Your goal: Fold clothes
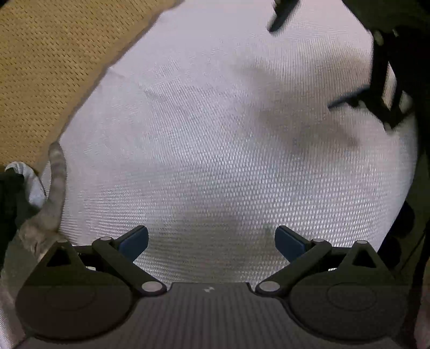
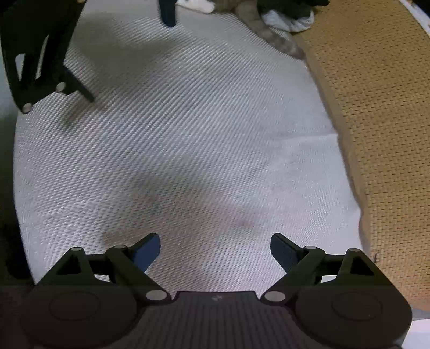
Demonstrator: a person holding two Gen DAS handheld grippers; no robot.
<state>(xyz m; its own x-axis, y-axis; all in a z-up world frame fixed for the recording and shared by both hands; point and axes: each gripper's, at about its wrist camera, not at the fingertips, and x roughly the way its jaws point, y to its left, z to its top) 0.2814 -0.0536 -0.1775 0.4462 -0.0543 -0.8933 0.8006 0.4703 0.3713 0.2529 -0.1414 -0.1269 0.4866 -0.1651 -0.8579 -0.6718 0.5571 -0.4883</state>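
Both grippers hovering over white cloth (image 1: 215,161): left gripper (image 1: 211,243) fingers spread, empty; right gripper (image 2: 215,252) likewise; tan garment (image 2: 376,120) lying alongside; pile (image 2: 285,13) waiting; folding seemingly barely starting.

You get dim, even light; soft shadows smear across the white fabric (image 1: 215,166). The far tool (image 1: 376,88) is motion-blurred, and fisheye bending curves both views' edges.
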